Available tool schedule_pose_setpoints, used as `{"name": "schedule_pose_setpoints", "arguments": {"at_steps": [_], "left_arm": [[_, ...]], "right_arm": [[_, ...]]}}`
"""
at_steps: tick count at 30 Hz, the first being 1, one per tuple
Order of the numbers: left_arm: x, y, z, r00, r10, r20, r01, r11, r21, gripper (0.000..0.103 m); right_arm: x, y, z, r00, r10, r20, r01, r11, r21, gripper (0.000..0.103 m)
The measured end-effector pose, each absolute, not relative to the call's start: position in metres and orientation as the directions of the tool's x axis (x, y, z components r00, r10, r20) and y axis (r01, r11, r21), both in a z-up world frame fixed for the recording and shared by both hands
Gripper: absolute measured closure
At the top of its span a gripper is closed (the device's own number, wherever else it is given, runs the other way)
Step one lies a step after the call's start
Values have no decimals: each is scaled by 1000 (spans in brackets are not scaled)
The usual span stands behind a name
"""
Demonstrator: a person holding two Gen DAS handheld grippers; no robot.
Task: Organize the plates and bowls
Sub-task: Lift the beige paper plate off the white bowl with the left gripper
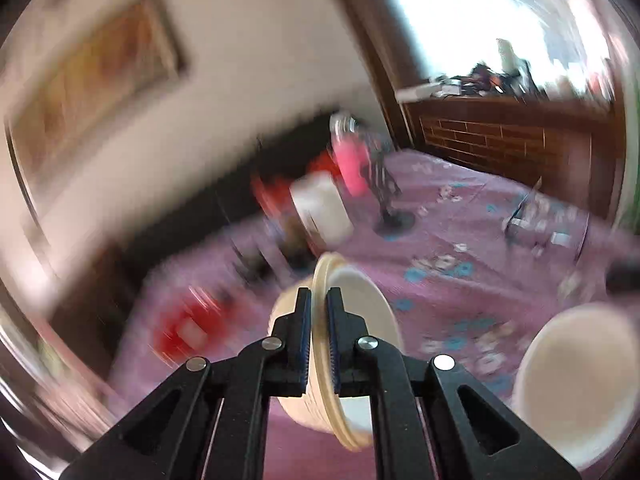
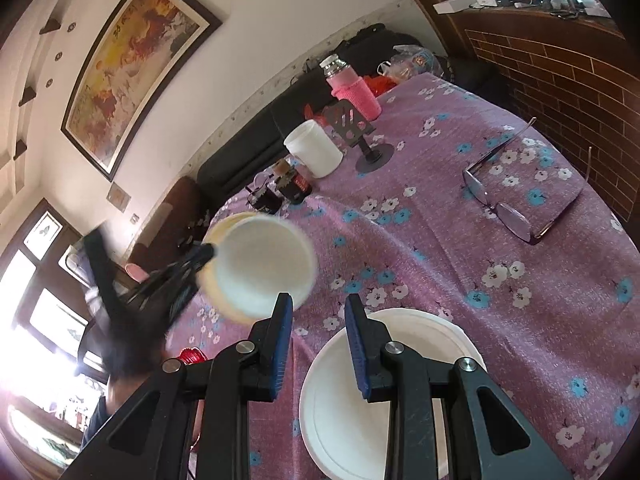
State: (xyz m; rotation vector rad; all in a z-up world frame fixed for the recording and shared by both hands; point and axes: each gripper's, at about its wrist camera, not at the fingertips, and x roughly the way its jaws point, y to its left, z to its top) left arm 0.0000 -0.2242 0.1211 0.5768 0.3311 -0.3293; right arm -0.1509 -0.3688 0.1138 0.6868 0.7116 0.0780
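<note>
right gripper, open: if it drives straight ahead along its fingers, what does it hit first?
Probably the white plate: the open right gripper already hangs over its far rim, one finger across it. Past that rim only purple tablecloth shows. Height above the plate is unclear.

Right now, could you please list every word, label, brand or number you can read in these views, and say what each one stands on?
None can be read with confidence.
Framed painting: dark brush characters near its top, too small and distorted to read.
Dark bottle: a label with pale marks, too small to read.
Bowl in the left gripper, plate under the right gripper, white cup: plain, no text.
</note>
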Motion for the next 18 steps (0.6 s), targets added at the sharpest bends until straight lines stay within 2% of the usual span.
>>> {"name": "schedule_pose_setpoints", "arguments": {"at_steps": [2,4,5,7,9,10,14,16,18], "left_arm": [[-1,-226,122,906,-193,-378,373,785,494,96],[9,-216,134,882,-216,-420,392,830,397,96],[5,-212,140,888,-221,-403,384,838,388,96],[-14,-208,154,934,-224,-277,333,826,454,96],[-12,-212,162,944,-198,-264,309,812,496,96],[-8,-211,165,938,-205,-281,321,820,474,96],[8,-183,179,829,-312,-464,445,870,211,96],[10,-165,178,760,-373,-532,477,876,67,96],[8,-145,173,698,-429,-573,484,873,-64,97]], "right_arm": [[-151,-368,112,761,294,-579,164,776,609,74],[-155,-365,112,760,307,-574,157,769,619,74],[-156,-363,113,761,308,-571,151,771,618,74],[-161,-359,116,766,295,-571,145,787,600,74],[-163,-358,115,766,288,-575,148,791,594,74],[-162,-357,115,762,299,-574,147,784,603,74],[-166,-350,114,756,353,-552,110,762,638,73],[-169,-346,109,747,391,-537,93,739,667,64],[-173,-342,102,738,411,-535,90,726,682,61]]}}
